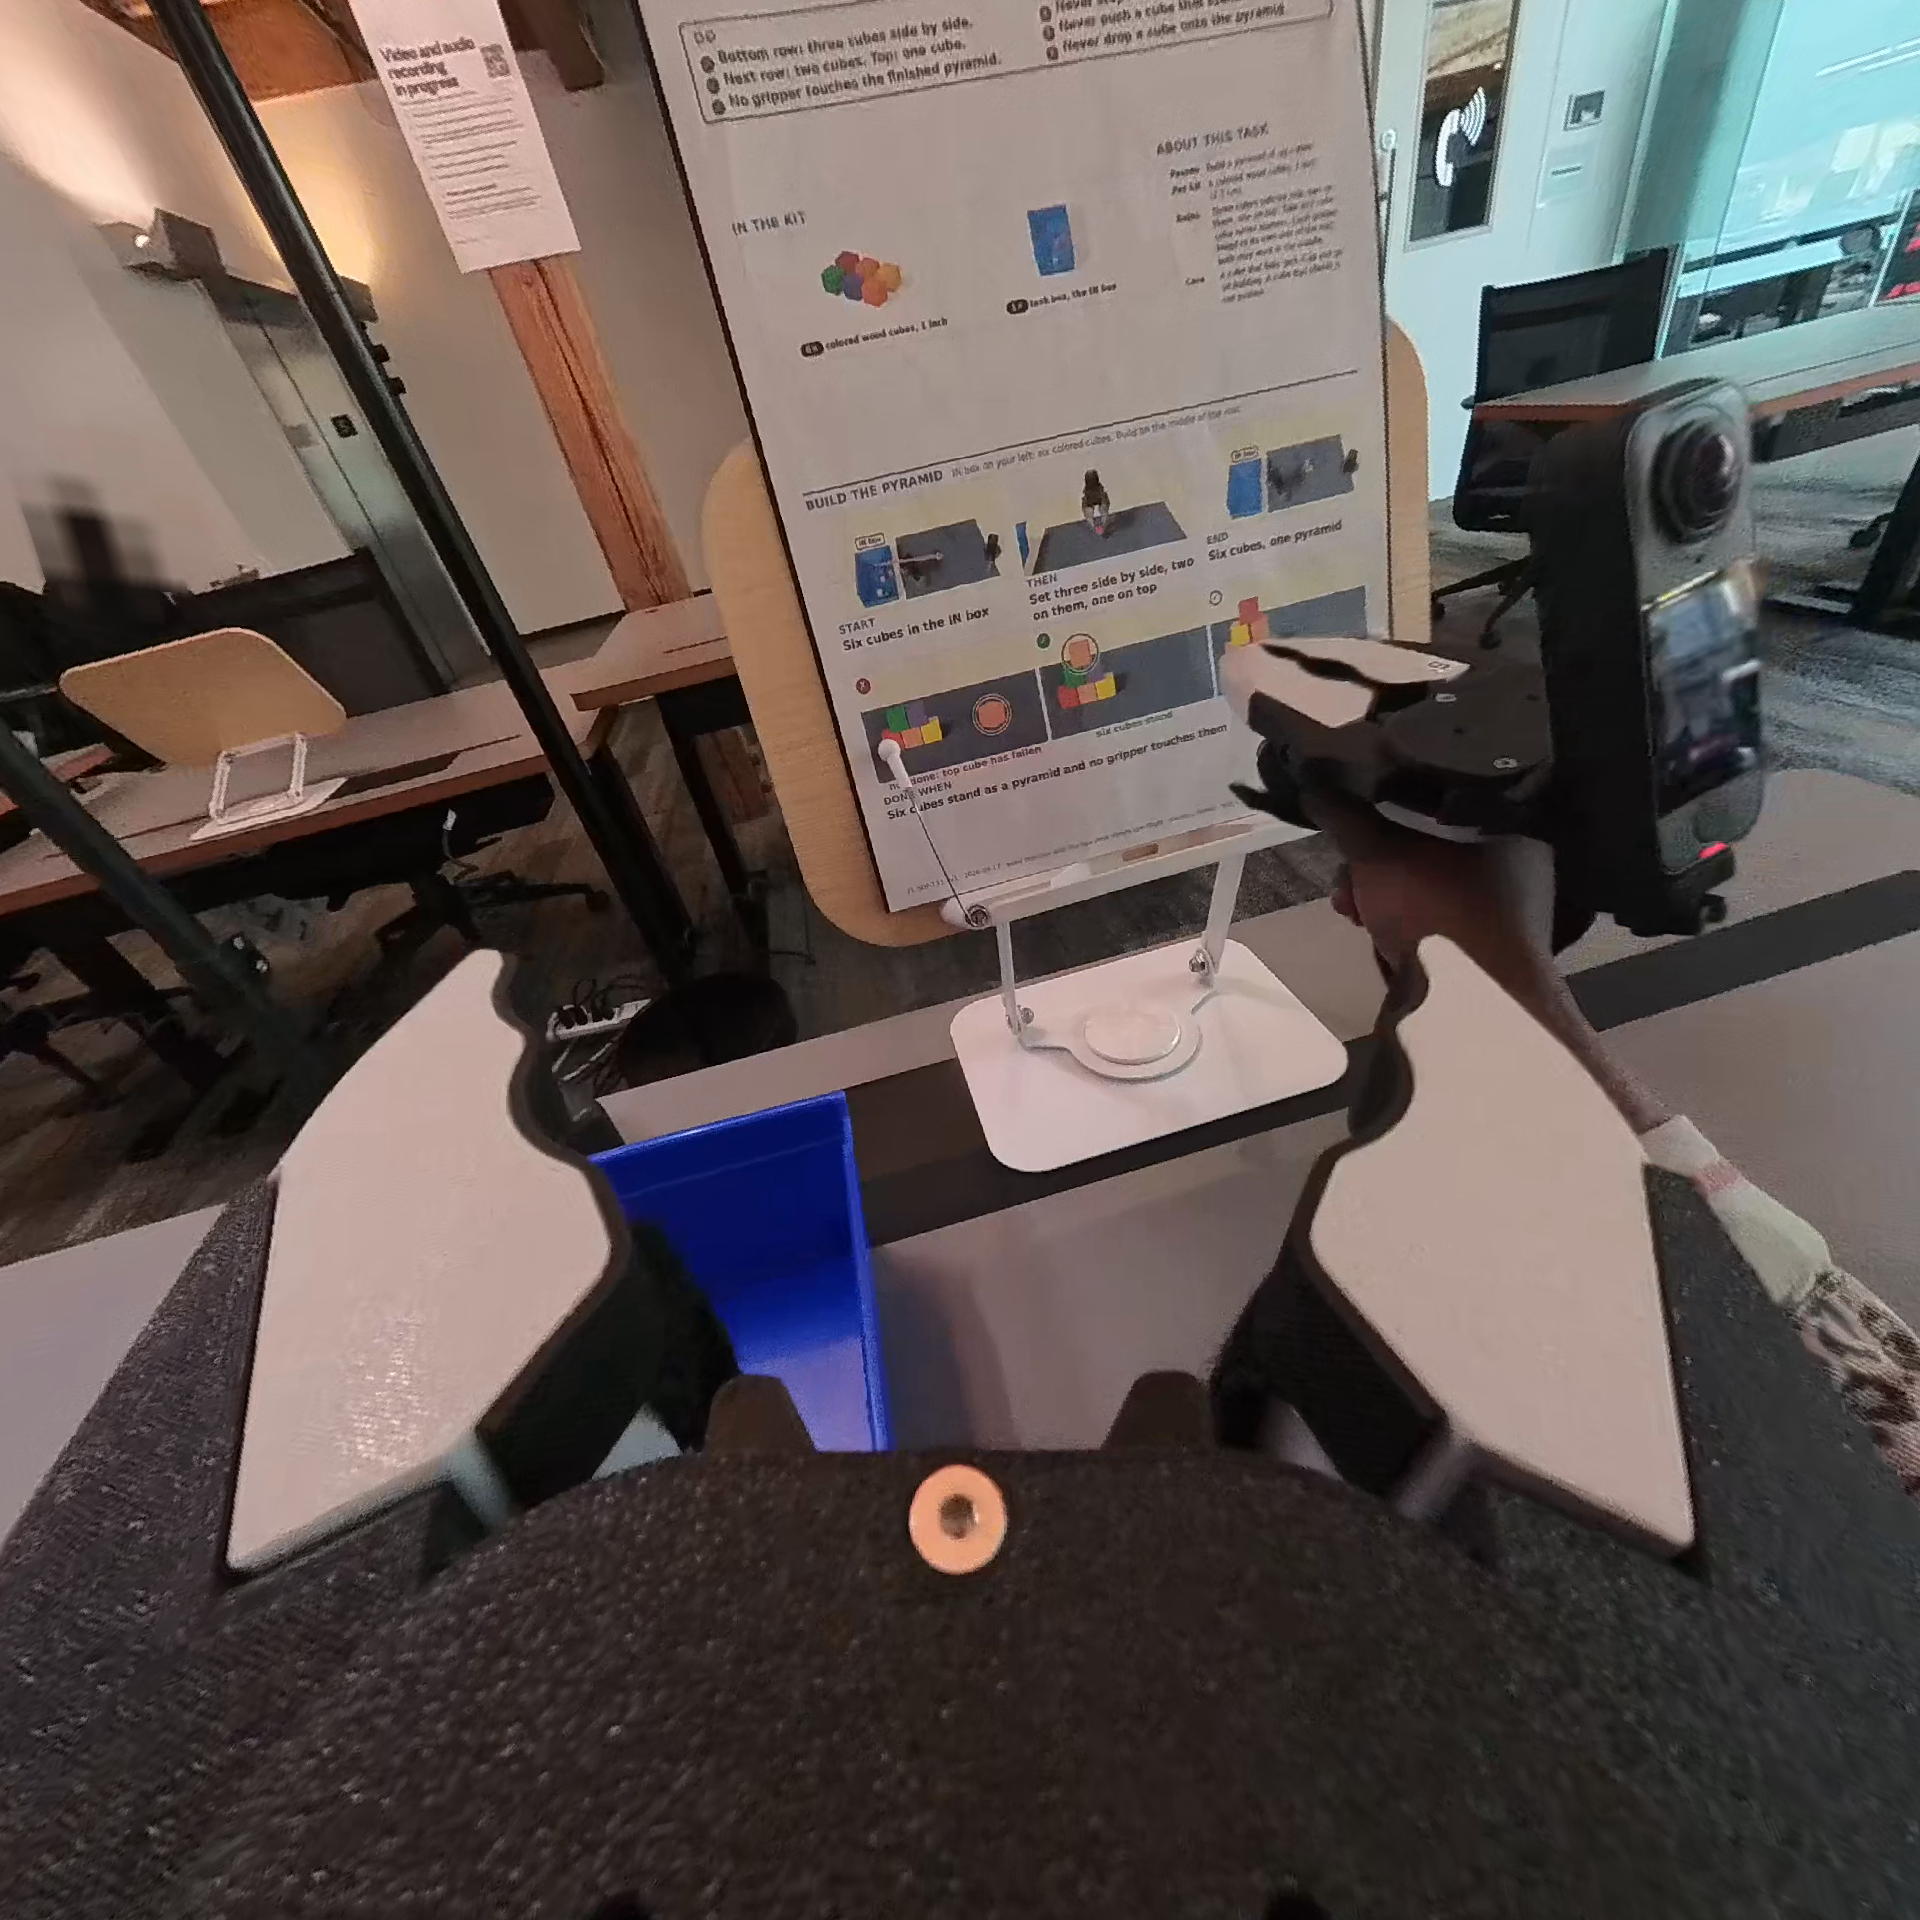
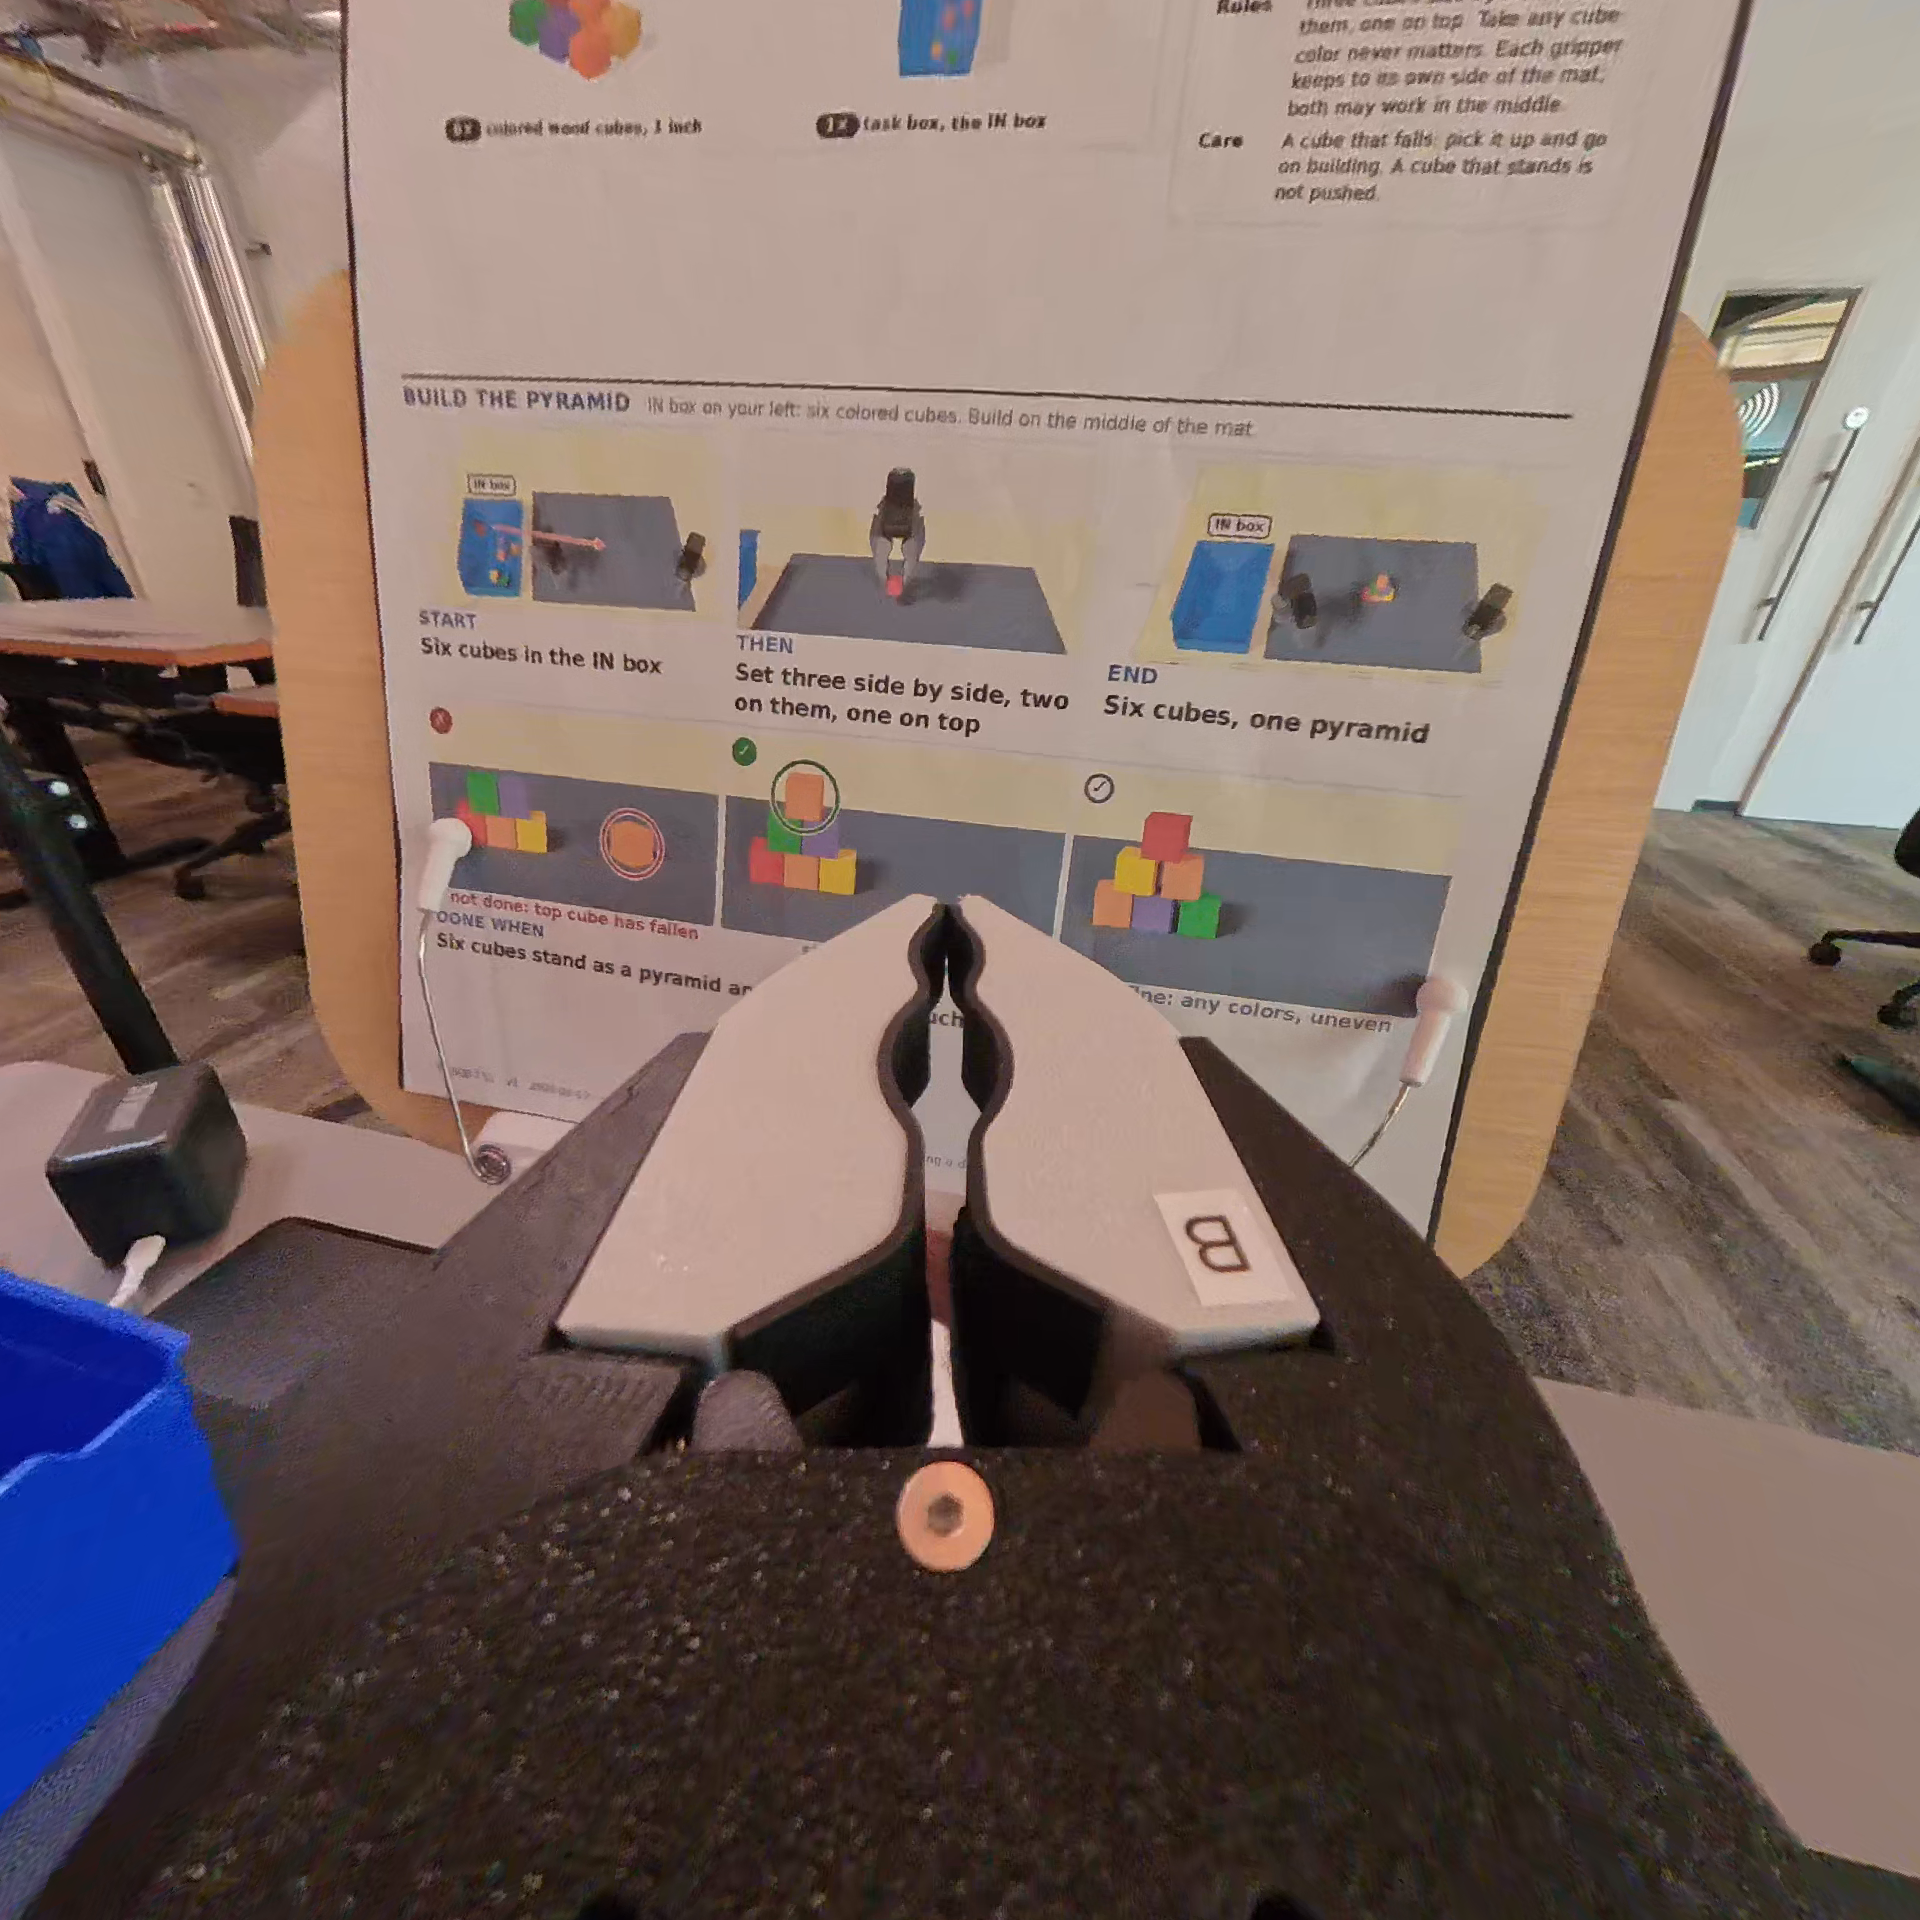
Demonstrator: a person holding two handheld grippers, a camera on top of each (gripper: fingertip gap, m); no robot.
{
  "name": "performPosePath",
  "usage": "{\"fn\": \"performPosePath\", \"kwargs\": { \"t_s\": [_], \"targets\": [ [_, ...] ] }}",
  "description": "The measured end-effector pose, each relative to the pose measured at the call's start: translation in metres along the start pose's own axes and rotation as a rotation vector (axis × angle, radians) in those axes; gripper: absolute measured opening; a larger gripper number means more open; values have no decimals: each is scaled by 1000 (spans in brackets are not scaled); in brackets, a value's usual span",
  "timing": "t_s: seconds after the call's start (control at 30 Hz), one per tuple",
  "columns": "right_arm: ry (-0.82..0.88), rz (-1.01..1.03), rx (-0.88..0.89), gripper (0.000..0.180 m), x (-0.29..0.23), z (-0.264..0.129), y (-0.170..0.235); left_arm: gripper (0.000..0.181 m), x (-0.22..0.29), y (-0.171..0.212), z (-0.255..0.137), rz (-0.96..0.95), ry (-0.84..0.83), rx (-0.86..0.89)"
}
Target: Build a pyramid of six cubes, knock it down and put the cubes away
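Note:
No cubes show in either view. The blue box (image 1: 764, 1247) lies just below and ahead of my left gripper (image 1: 966, 966), which is open wide and empty; the box's inside is mostly hidden. The box's corner also shows at the lower left of the right wrist view (image 2: 94, 1475). My right gripper (image 2: 948, 912) is shut with its fingertips touching, held up in front of the instruction sheet. It also shows in the left wrist view (image 1: 1247, 691), up to the right, held in a hand, with its camera (image 1: 1673, 623) behind it.
An instruction sheet (image 1: 1039, 416) stands on a white stand (image 1: 1153, 1070) at the table's far edge, and fills the right wrist view (image 2: 935, 312). A black power adapter (image 2: 145, 1153) sits left of it. Desks and chairs (image 1: 312, 748) stand beyond. One gripper's finger ends stand about 25 cm off the other's.

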State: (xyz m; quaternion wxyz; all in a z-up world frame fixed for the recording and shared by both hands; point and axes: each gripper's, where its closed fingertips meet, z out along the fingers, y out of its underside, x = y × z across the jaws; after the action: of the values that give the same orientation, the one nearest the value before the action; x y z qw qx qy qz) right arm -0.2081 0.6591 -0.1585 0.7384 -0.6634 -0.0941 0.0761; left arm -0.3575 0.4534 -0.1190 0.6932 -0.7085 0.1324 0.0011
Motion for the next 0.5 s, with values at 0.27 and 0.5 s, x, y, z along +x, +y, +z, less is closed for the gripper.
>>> {"fn": "performPosePath", "kwargs": {
  "t_s": [0.27, 0.5],
  "targets": [
    [30, -66, -134, 0, 18, 5, 34, 146, -1, 12, 8, 4, -4, -49],
    [46, -32, -111, 0, 30, 11, 48, 146, 3, 15, 11, 15, 7, -66]
  ]
}}
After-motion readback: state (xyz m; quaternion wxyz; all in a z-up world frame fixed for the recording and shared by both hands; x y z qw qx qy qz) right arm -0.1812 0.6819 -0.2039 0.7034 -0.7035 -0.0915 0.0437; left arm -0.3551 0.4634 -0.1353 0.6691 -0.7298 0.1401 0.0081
